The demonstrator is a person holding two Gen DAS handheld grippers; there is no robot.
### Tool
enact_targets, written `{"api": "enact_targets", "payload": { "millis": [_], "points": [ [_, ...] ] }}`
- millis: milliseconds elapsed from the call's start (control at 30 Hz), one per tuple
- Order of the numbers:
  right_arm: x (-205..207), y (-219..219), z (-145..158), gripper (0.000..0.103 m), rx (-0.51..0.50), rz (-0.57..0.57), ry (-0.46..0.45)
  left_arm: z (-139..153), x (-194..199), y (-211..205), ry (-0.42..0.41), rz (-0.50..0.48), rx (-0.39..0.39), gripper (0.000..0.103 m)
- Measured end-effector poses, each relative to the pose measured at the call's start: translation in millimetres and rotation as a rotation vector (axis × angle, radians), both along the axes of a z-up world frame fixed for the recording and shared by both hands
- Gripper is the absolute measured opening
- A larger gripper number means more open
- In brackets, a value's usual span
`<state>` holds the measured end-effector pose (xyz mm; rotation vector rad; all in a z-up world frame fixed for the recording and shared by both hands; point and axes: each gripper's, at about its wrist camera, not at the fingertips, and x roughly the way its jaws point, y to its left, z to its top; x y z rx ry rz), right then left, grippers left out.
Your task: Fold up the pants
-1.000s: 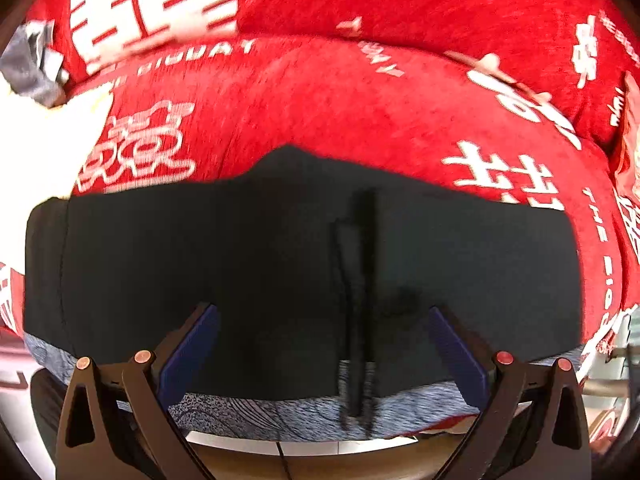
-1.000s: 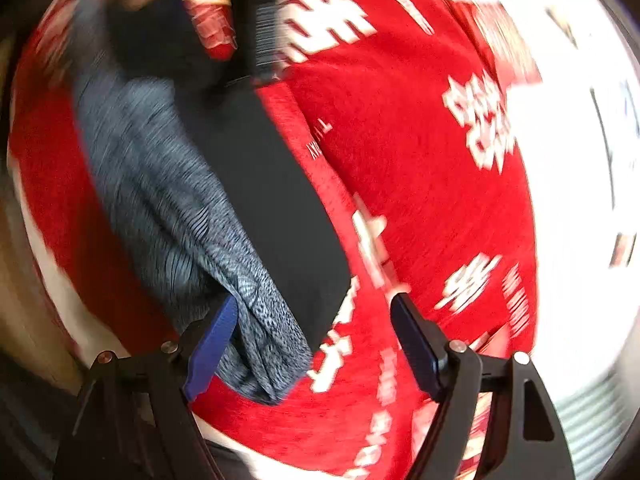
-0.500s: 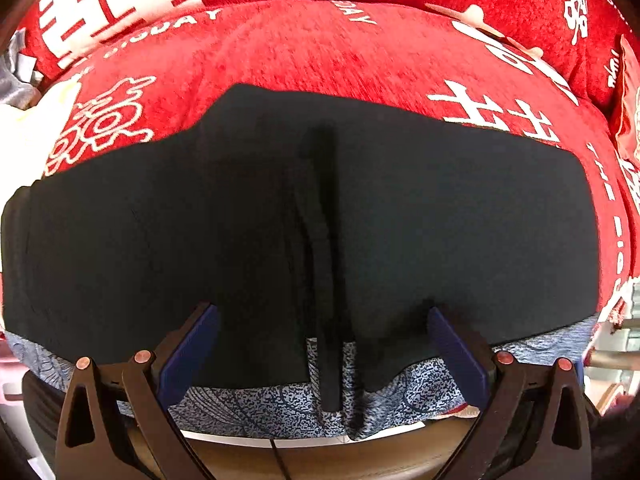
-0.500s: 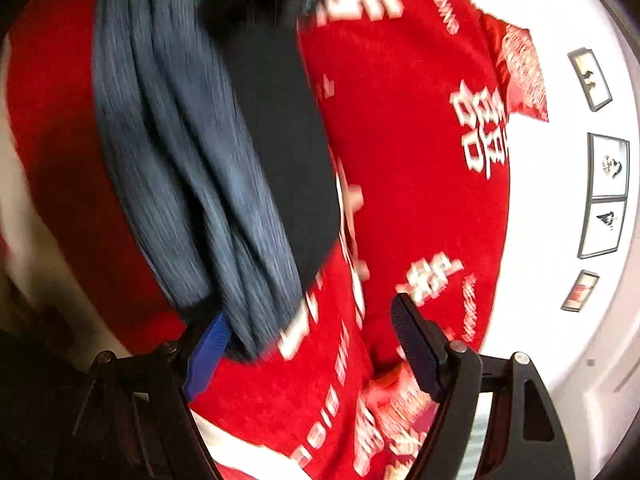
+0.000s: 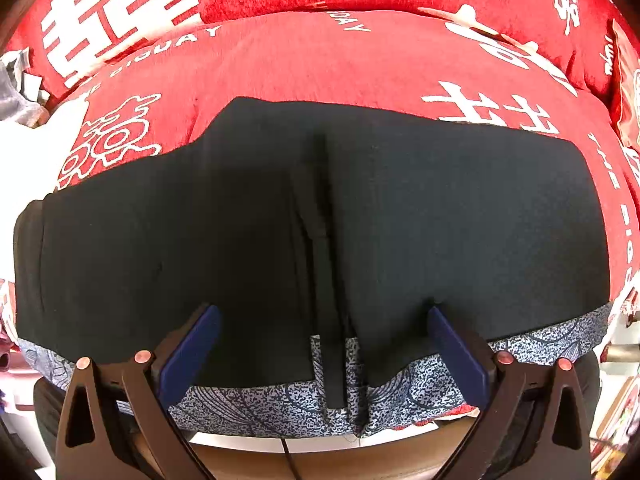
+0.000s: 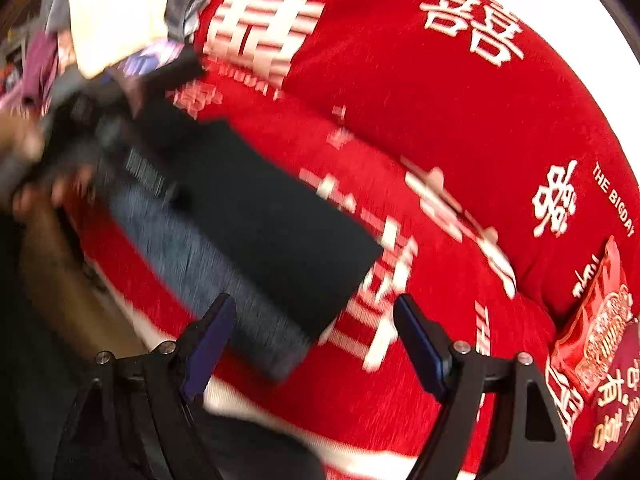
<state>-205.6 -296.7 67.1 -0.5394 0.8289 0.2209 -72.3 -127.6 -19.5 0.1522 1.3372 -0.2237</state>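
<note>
Left wrist view has the black pants [image 5: 440, 216] lying flat on the red bedspread [image 5: 320, 60], left tool [image 5: 320, 344] wide open right over their near hem gripping nothing, right tool [image 6: 310, 344] also empty and spread, so I reckon next is pinching that hem to fold it over

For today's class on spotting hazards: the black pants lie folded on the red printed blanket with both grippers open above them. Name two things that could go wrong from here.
1. The black pants hang over the near edge, the blue patterned fabric showing beneath; they may slide off.
2. The open left gripper straddles the raised centre fold; closing could bunch it.
</note>
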Motion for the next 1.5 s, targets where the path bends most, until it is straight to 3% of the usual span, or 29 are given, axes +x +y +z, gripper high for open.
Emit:
{"api": "enact_targets", "payload": {
  "millis": [100,133,200,300,367,433,567,633,700,767,1067,1200,1367,1500],
  "points": [
    [26.9,2.4,-31.2,0.083,-0.017,0.042,0.094,-0.6,-0.3,1.8,0.007,0.002,-0.009,0.103],
    [35.8,3.7,-55.2,0.083,-0.028,0.073,0.198,-0.7,-0.2,1.8,0.007,0.000,-0.008,0.103],
    [44.4,2.2,-81.3,0.084,-0.065,0.113,0.284,-1.2,-1.5,1.3,0.007,-0.010,-0.003,0.103],
    [49.9,-9.9,-67.8,0.086,0.058,0.103,0.300,-0.6,-2.5,-0.3,-0.014,-0.015,0.001,0.103],
    [53.3,-19.7,-48.6,0.086,0.164,0.089,0.261,-2.4,-1.2,-0.1,-0.011,-0.005,-0.008,0.103],
    [62.9,-23.2,-41.8,0.086,0.202,0.070,0.236,-3.3,-0.5,0.5,-0.012,0.003,-0.014,0.103],
    [90.9,-11.2,-73.0,0.089,0.060,0.077,0.251,-2.5,-2.3,-0.9,-0.026,-0.005,-0.006,0.103],
    [101.2,-12.8,-75.1,0.101,0.099,0.054,0.221,-2.1,-2.9,-2.3,-0.028,-0.002,-0.004,0.103],
    [117.2,-18.6,-74.5,0.103,0.165,0.011,0.232,-2.4,-2.6,-2.4,-0.027,0.001,-0.006,0.103],
    [123.8,-19.0,-73.3,0.103,0.169,-0.009,0.219,-2.9,-2.0,-2.0,-0.023,0.005,-0.010,0.103],
    [59.8,12.0,-72.7,0.103,0.176,-0.088,0.178,-4.9,-0.9,1.9,-0.016,0.001,-0.031,0.103],
    [56.3,19.7,-62.4,0.103,0.228,-0.090,0.178,-1.9,-0.7,4.1,-0.014,-0.012,-0.042,0.103],
    [75.0,37.7,-65.1,0.103,0.225,-0.056,0.205,27.8,-4.1,23.0,-0.137,-0.043,0.000,0.103],
    [92.8,65.1,-73.9,0.103,0.230,0.014,0.254,22.7,4.1,52.4,-0.136,0.010,0.075,0.103]
  ]
}}
